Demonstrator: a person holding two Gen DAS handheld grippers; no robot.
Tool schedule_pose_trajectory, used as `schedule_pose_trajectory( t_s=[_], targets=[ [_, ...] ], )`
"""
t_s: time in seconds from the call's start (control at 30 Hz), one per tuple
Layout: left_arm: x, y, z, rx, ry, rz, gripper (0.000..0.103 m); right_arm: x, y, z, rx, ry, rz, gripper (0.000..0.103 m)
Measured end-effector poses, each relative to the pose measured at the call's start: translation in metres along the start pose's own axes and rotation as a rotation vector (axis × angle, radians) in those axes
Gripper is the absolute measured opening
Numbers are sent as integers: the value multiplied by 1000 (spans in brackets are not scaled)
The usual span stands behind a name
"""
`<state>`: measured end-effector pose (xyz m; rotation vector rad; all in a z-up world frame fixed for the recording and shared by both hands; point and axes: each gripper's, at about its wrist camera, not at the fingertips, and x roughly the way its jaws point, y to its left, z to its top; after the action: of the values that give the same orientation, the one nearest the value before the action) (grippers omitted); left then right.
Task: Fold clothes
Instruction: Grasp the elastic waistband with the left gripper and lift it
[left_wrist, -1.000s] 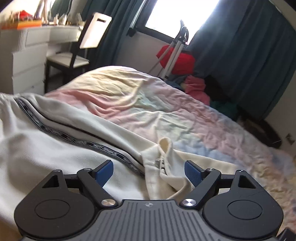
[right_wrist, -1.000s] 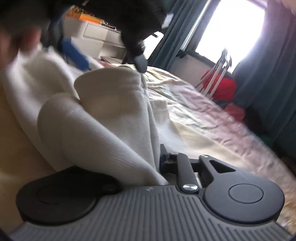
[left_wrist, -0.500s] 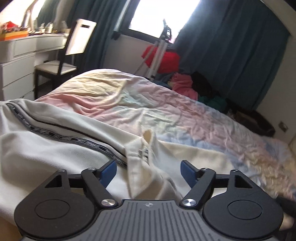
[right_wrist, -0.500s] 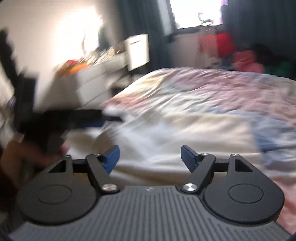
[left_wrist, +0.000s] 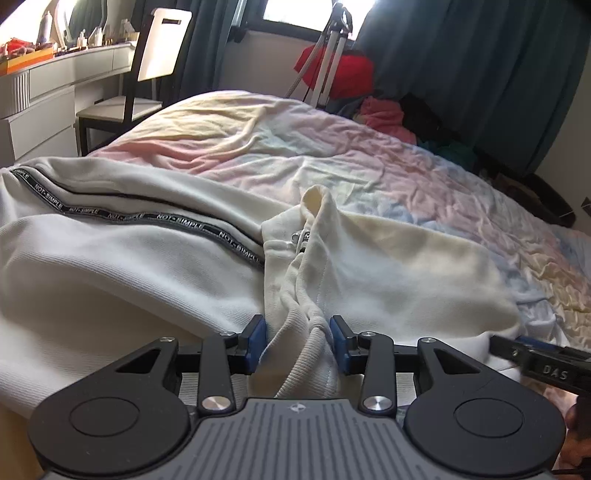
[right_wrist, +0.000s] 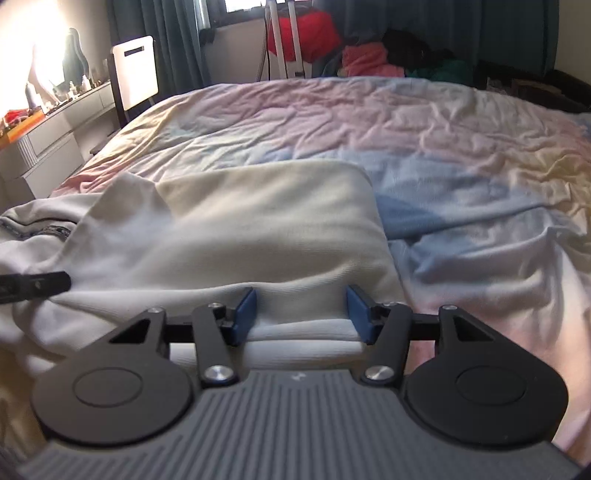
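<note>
A cream zip jacket (left_wrist: 122, 266) with a black lettered stripe lies across the near side of the bed. Its collar and zip pull (left_wrist: 301, 236) stand up in the middle. My left gripper (left_wrist: 297, 341) has its jaws partly closed around a bunched fold of the jacket below the collar; the blue pads (left_wrist: 255, 338) touch the cloth. My right gripper (right_wrist: 301, 310) is open, with the jacket's ribbed hem (right_wrist: 303, 328) between its pads (right_wrist: 358, 308). The jacket's body (right_wrist: 258, 221) spreads ahead of it. The right gripper's tip shows at the right of the left wrist view (left_wrist: 535, 360).
The bed has a crumpled pastel sheet (right_wrist: 424, 122). A white chair (left_wrist: 147, 81) and white drawers (left_wrist: 37, 110) stand at the left. A pile of red and pink clothes (left_wrist: 369, 96) and dark curtains (left_wrist: 480, 55) are beyond the bed.
The left gripper's jaws have narrowed from wide open onto the jacket fold below the collar. The right gripper let go of the jacket bundle, swung round and came down at the hem.
</note>
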<state>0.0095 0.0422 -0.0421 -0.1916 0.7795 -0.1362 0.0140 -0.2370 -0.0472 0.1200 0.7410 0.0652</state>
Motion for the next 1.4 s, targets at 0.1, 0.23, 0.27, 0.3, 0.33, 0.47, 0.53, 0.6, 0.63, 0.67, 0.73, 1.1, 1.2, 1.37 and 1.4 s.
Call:
schedule_pose_trajectory(
  t_s=[0.1,0.23,0.27,0.3,0.33,0.47,0.53,0.6,0.63,0.67,0.73,1.1,1.2,1.37,1.4],
  targets=[
    [-9,5,2,-5,-15,5,64,-4,-1,-2,6,-5,2,57],
    [-42,32,9,-131,-40,18,85,-8,-3,-4,15,-11,5,57],
    [-52,41,11,-168,-44,22,88,-9,-4,-4,16,-11,6,57],
    [-64,50,12,-207,-48,25,90,-9,-5,-4,19,-10,7,57],
    [-75,60,14,-245,-52,29,96,-9,-5,-3,21,-10,8,57],
    [-108,100,13,-365,-109,57,103,-9,-5,1,34,-6,2,57],
    [-111,122,11,-430,-72,139,103,-11,-4,3,40,-14,3,57],
    [-100,148,6,-538,-14,163,103,-14,-5,4,61,-29,19,57],
    [-92,160,3,-604,14,151,103,-16,-6,4,73,-36,31,58],
    [-84,173,0,-670,41,139,102,-18,-7,4,85,-42,42,58],
    [-68,197,-6,-801,97,115,98,-23,-7,5,93,-59,50,58],
    [-67,269,-10,-1078,-182,198,65,-39,12,14,34,-192,101,58],
    [-69,268,-7,-1052,-225,220,38,-35,36,9,-70,-168,169,58],
    [-79,246,5,-932,-311,242,26,-8,80,-15,-281,-37,191,57],
    [-81,239,9,-900,-326,247,26,-3,88,-21,-332,-27,169,57]
  ],
)
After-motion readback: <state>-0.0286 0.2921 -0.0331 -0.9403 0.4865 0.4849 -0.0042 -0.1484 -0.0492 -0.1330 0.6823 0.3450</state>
